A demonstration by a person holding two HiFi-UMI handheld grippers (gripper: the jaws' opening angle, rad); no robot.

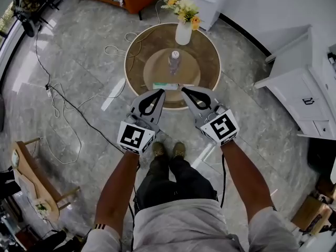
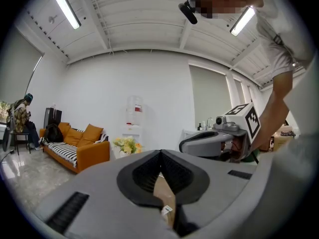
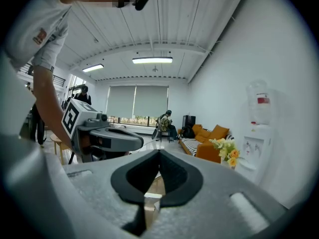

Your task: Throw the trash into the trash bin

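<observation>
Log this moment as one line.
left gripper: jaws shut, empty | right gripper: jaws shut, empty | bottle, packet: on round table

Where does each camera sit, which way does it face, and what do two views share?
Head view: on the person's head, looking steeply down at the round table; forearms, legs, left gripper and right gripper show.
Left gripper view: on the left gripper, level toward the sofa; shut jaws, an arm.
Right gripper view: on the right gripper, toward the windows; shut jaws, an arm.
Shared: both gripper views show the flowers.
</observation>
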